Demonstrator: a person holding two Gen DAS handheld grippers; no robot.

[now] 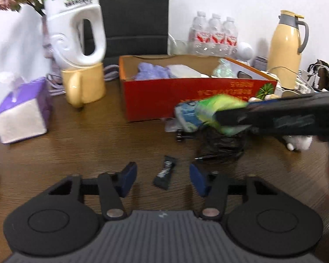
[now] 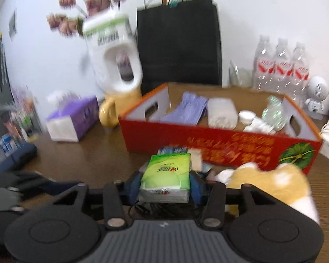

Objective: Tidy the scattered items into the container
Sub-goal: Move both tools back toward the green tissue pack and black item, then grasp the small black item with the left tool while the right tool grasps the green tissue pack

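Observation:
The red cardboard box stands at the back of the brown table, and it shows in the right wrist view too. It holds purple gloves, a white pack and small white items. My right gripper is shut on a green tissue pack and holds it above the table in front of the box; it shows in the left wrist view too. My left gripper is open, its pads on either side of a small black sachet lying on the table.
A purple tissue box, a yellow mug with a white bottle on it, a black bag, water bottles and a yellow flask stand around. Black cables and a plush toy lie in front of the box.

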